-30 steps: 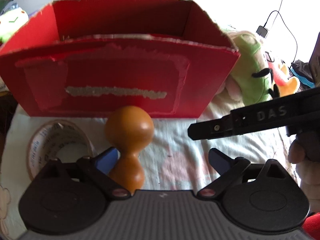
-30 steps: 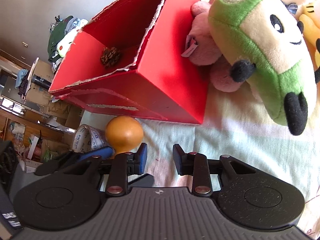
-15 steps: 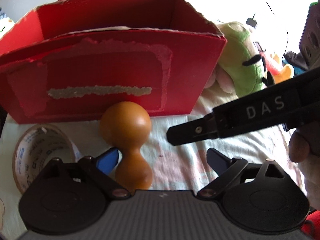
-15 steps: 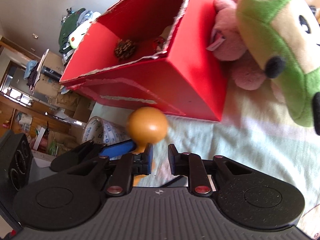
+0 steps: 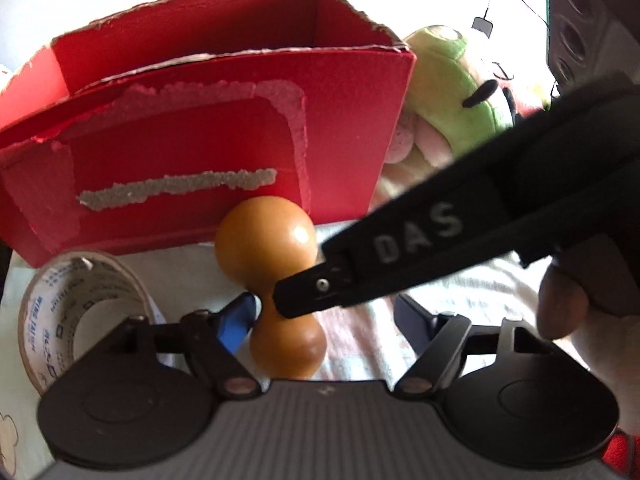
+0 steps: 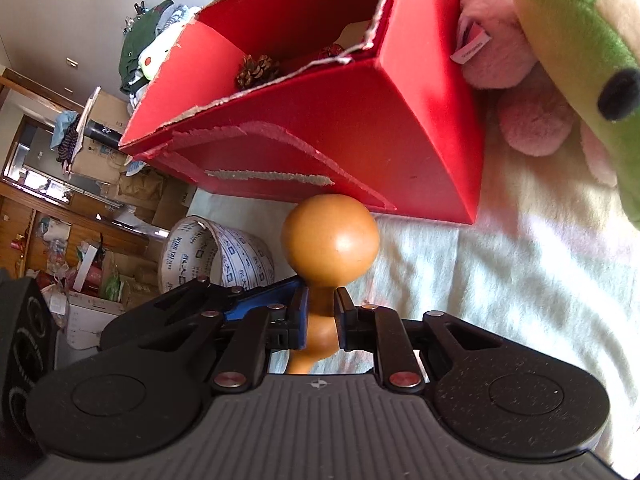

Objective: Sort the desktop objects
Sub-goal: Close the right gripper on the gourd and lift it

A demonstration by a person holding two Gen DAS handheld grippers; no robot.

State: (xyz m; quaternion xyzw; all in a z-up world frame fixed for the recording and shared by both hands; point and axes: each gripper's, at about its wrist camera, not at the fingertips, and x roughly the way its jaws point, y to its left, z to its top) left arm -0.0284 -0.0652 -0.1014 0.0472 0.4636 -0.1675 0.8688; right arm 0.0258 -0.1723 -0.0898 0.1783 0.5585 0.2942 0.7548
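Observation:
An orange-brown wooden gourd [image 5: 268, 248] [image 6: 330, 240] stands on the white cloth just in front of a torn red cardboard box [image 5: 224, 136] [image 6: 360, 120]. My right gripper [image 6: 322, 316] is shut on the gourd's narrow waist; in the left wrist view its black finger marked "DAS" [image 5: 400, 256] reaches in from the right. My left gripper [image 5: 324, 320] is open; its left blue pad [image 5: 236, 320] touches the gourd's waist, its right finger stands apart. A pine cone [image 6: 256, 70] lies inside the box.
A roll of printed packing tape [image 5: 80, 312] [image 6: 216, 256] lies left of the gourd. Green and pink plush toys [image 5: 452, 96] [image 6: 560, 60] crowd the box's right side. A cluttered room lies beyond the table's left edge.
My right gripper moved in toward the gourd and closed on its waist. The left gripper stayed open and drew slightly nearer to the gourd.

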